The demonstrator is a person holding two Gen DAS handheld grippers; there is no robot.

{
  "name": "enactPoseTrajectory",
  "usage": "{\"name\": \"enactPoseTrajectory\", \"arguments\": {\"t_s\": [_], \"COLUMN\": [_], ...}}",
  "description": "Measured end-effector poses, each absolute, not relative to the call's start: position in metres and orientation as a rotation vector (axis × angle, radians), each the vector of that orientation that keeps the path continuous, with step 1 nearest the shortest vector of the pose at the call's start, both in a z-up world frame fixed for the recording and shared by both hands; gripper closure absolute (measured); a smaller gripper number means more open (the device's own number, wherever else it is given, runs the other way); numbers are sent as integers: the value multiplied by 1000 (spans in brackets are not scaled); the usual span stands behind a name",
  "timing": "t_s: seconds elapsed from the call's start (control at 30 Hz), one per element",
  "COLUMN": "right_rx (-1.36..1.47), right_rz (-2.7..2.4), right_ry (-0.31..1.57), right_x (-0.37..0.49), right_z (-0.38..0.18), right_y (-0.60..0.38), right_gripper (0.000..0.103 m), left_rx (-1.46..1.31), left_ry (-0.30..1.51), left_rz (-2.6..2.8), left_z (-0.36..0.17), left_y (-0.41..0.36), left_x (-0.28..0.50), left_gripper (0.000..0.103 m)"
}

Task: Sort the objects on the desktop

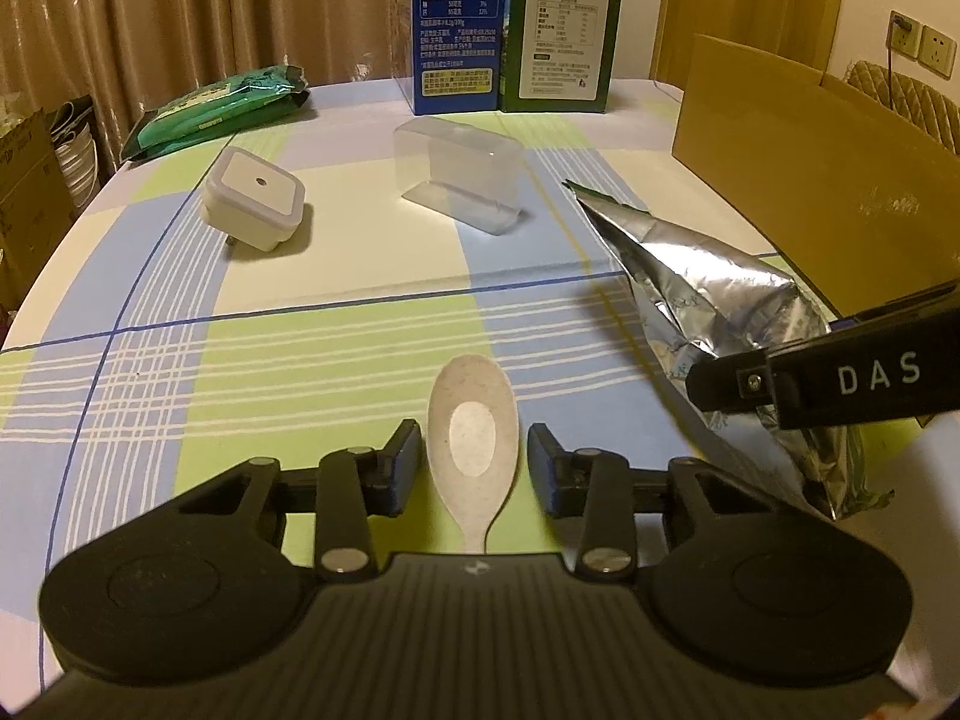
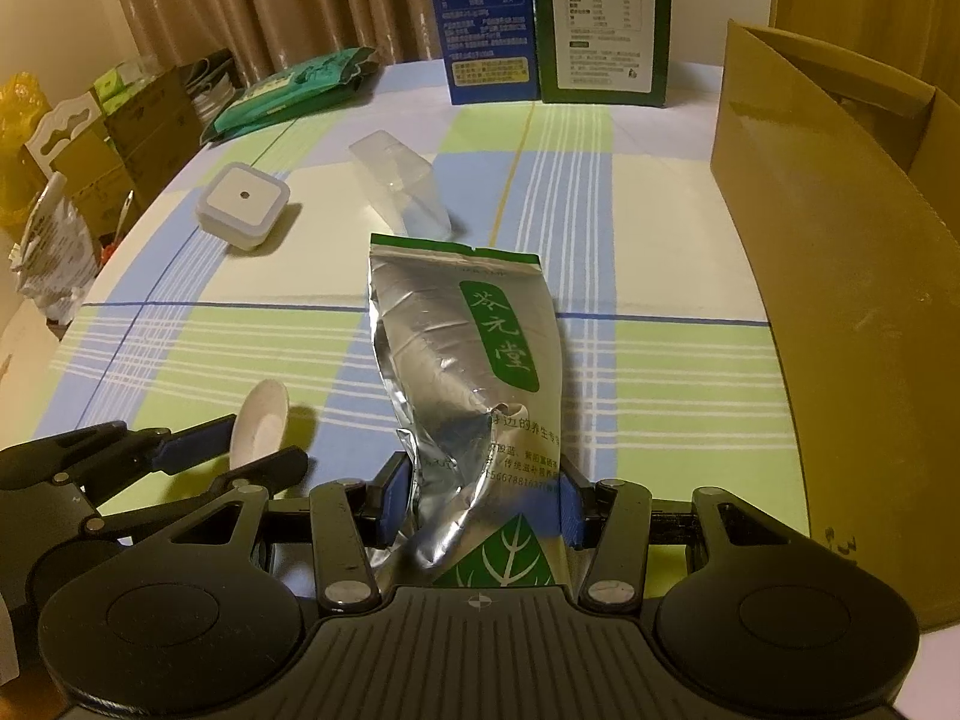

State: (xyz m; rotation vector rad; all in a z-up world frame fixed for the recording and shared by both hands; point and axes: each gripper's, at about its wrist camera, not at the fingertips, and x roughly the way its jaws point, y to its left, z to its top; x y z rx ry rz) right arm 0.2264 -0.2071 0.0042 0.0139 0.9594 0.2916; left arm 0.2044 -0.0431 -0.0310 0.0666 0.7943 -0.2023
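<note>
Grasping is the step in hand: left gripper (image 1: 474,465) straddles the white spoon (image 1: 474,432), pads just short of it, while right gripper (image 2: 480,504) stands clamped on the foil pouch (image 2: 462,372). Next, pinch the spoon and carry both toward the cardboard box (image 2: 828,276) at two o'clock.

Ahead of me the checked tablecloth (image 1: 312,360) lies open across its near and left stretch, while the cardboard box (image 2: 840,300) walls off the right side, the two cartons (image 1: 510,30) close the far edge, and the white cube (image 1: 255,204) and clear container (image 1: 459,180) stand mid-table.
</note>
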Motion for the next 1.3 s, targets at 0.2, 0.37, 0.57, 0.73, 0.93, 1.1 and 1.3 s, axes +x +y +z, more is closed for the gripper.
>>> {"name": "enactPoseTrajectory", "arguments": {"t_s": [0.2, 0.37, 0.57, 0.73, 0.93, 1.1, 1.3], "right_rx": [11, 14, 18, 28, 37, 44, 44], "right_rz": [291, 289, 290, 290, 290, 285, 290], "right_ry": [960, 958, 951, 940, 919, 916, 912], "right_x": [226, 226, 227, 226, 225, 224, 224], "right_z": [4, 4, 6, 9, 15, 16, 17], "right_y": [-206, -206, -206, -207, -207, -208, -206], "right_gripper": [57, 57, 57, 57, 57, 57, 57], "left_rx": [55, 49, 50, 40, 28, 13, -16], "left_ry": [798, 800, 798, 798, 787, 783, 783], "left_rz": [-197, -198, -196, -201, -208, -210, -213], "left_z": [-31, -29, -26, -21, -14, -10, -4], "left_y": [-41, -40, -41, -42, -43, -39, -33], "left_x": [205, 204, 203, 202, 200, 199, 198], "left_gripper": [75, 76, 76, 76, 76, 76, 76]}}
